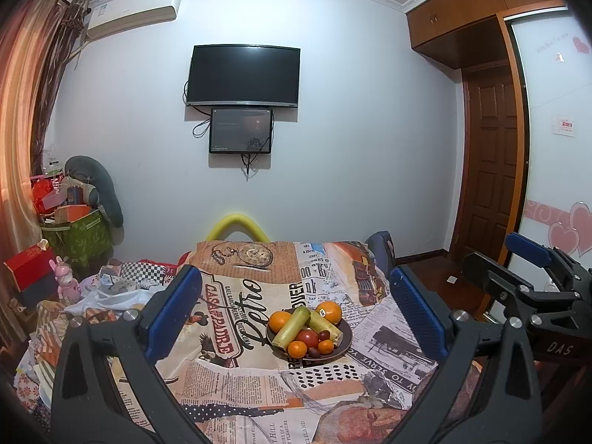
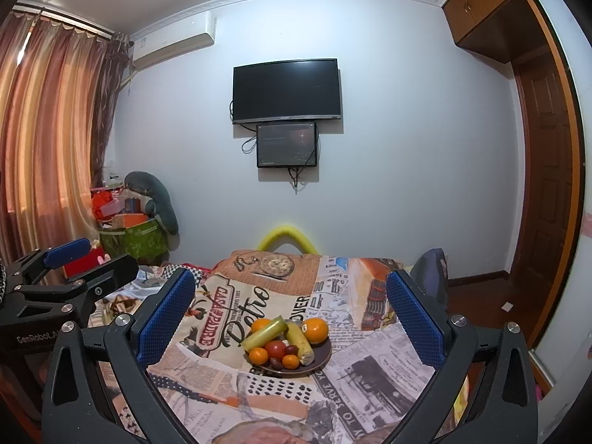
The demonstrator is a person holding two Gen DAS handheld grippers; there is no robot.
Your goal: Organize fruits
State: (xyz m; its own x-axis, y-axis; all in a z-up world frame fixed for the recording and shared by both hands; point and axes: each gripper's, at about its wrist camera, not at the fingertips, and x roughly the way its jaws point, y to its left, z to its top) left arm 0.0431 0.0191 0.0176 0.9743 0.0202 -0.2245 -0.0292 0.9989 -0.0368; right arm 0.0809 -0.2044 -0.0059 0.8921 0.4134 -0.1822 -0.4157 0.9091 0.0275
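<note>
On our newspaper-print tablecloth (image 1: 259,399), all fruit sits piled in the dark round plate (image 2: 325,356); both grippers (image 1: 296,318) (image 2: 292,314) hover back, jaws spread, empty — either sorted already or awaiting sorting.

Four oranges (image 1: 330,312), two sugarcane pieces (image 1: 292,326), one tomato (image 1: 307,337) (one plate (image 1: 342,347)).

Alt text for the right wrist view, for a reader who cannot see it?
A dark plate of oranges, a tomato and green stalks sits on a newspaper-print cloth, framed by the open right tongs. The left tongs are at the left edge.
</note>
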